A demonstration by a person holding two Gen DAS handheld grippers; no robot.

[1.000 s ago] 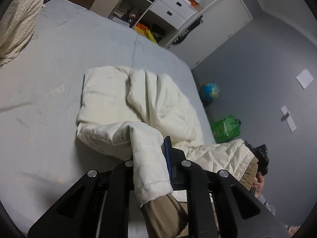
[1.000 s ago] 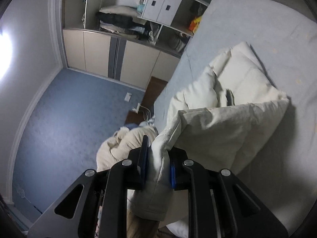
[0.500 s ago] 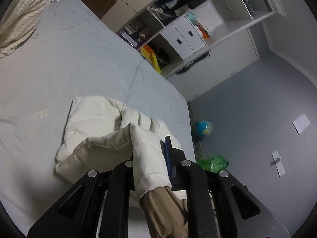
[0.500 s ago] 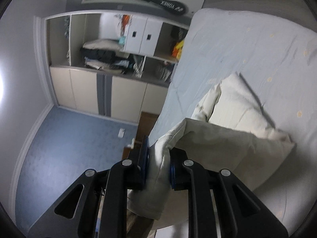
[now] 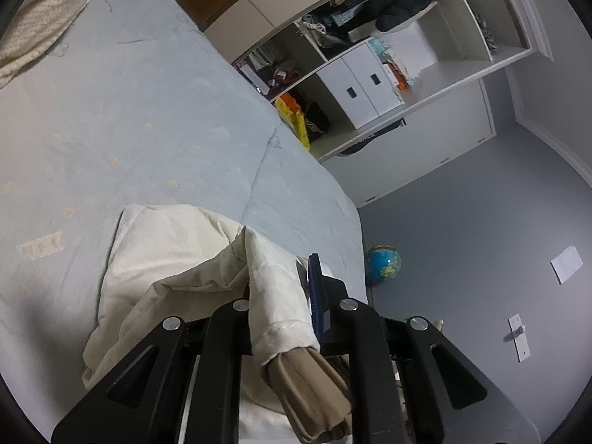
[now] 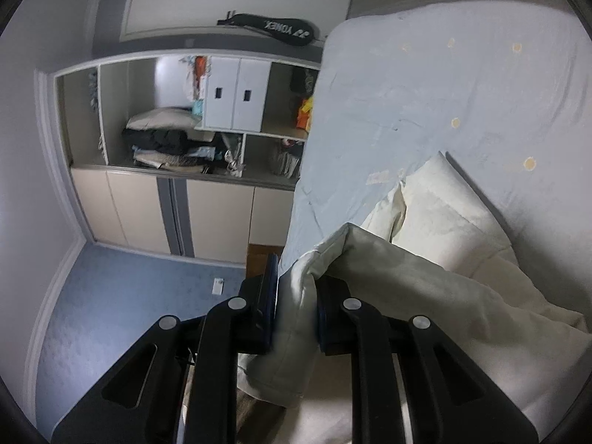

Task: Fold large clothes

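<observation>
Both grippers are carrying the near edge of a cream padded jacket (image 5: pixel 174 259) up and forward over its own body on the pale blue bed (image 5: pixel 129 118). The left gripper (image 5: pixel 281 296) is clamped on a sleeve end with a tan cuff (image 5: pixel 314 388); the right gripper (image 6: pixel 296 296) is pinching a bunched hem. Over the last second the wardrobe shelves (image 6: pixel 177 118) have been sliding toward the middle of both views and the visible stretch of jacket has been shrinking, so the lifted layer appears to be sweeping across the half lying flat. The fold looks roughly midway; the raised edge is not yet laid down.
</observation>
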